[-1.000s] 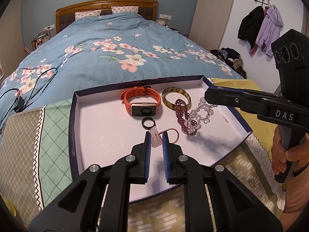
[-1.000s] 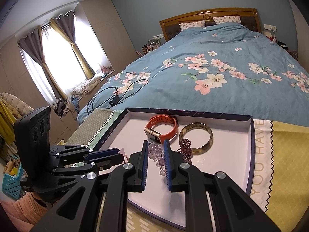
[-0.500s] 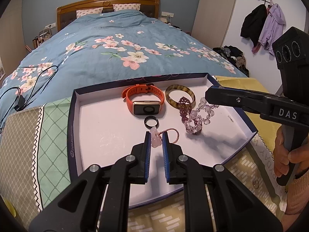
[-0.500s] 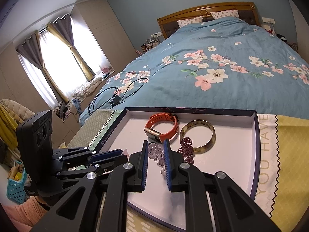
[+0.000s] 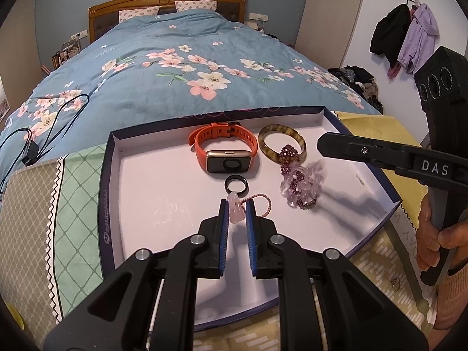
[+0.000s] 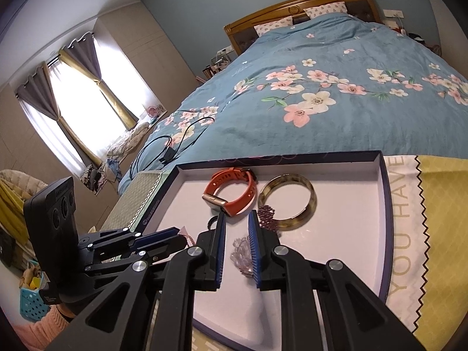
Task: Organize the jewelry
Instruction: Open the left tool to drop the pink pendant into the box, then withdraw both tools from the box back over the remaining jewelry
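A pale pink stone pendant [image 5: 236, 209] on a thin pink beaded cord [image 5: 261, 201] sits clamped between the blue pads of the left gripper [image 5: 237, 207], near the middle of the white tray [image 5: 140, 193] and toward its front edge. The cord loops out to the right of the pads and lies on the tray floor.

Just behind the pendant lies one small black ring [image 5: 237, 184]. Behind that, near the back edge, stands one orange watch [image 5: 226, 152] with a gold case, its face toward the front. To its right lies one brown mottled bangle [image 5: 282, 144], also near the back edge. A dark purple bead bracelet [image 5: 289, 153] overlaps the bangle's front rim and runs into a heap of clear lilac crystal beads [image 5: 305, 181]; the two are tangled together.

The right gripper [image 6: 236, 241] hovers over the right half of the tray, its jaws parted a little and nothing pressed between them; in its own view the crystal beads lie below the gap, near the right pad. A hand [image 5: 435, 237] holds its grip beyond the tray's right edge.

The left half of the tray is bare white floor, and so is the right back corner. The tray has a low dark blue wall all round and rests on a patterned cloth [image 5: 73, 204] at the foot of a bed with a flowered blue cover [image 5: 175, 82].
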The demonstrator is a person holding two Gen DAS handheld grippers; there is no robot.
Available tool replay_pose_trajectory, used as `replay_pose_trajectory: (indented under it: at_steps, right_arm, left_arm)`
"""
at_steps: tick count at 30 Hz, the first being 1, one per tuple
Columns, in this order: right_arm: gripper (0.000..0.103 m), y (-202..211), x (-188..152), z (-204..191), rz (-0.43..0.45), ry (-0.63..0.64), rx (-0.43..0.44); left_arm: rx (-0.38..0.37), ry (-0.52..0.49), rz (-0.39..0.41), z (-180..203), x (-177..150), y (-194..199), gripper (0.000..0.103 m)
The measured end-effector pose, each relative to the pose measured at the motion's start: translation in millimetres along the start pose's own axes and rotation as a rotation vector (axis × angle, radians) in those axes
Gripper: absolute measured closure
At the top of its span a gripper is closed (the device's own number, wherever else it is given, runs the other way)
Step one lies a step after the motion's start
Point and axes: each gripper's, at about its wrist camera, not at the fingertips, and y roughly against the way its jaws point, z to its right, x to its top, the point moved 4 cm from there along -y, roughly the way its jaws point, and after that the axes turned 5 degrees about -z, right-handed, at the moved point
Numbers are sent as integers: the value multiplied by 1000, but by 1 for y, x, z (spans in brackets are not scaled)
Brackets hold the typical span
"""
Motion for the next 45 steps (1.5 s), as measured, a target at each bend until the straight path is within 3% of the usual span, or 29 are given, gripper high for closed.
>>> replay_pose_trajectory:
  at_steps: [14,24,26,28,37,45]
  right_arm:
    - [88,3,-2,3,0,-13,-5]
    - [74,12,-3,-6,11,14,-12]
    - [74,14,-4,-9,12,21,-7]
    - [73,17,-6,-13,13,30,-5]
    - [62,39,-31,-37,11,140,-29]
    - [61,52,-68,-48,-29,221,-64]
  left_arm:
    - [7,27,-35,-6,4,-20,91]
    - [13,43,-29,-8,8,-27,88]
    - [19,40,-11,-7,8,-22,85]
    - [20,50,12,-9,9,-16,66]
    - [24,38,114,-11,1,37,64]
    - [-6,2,131,-3,-40,76,62]
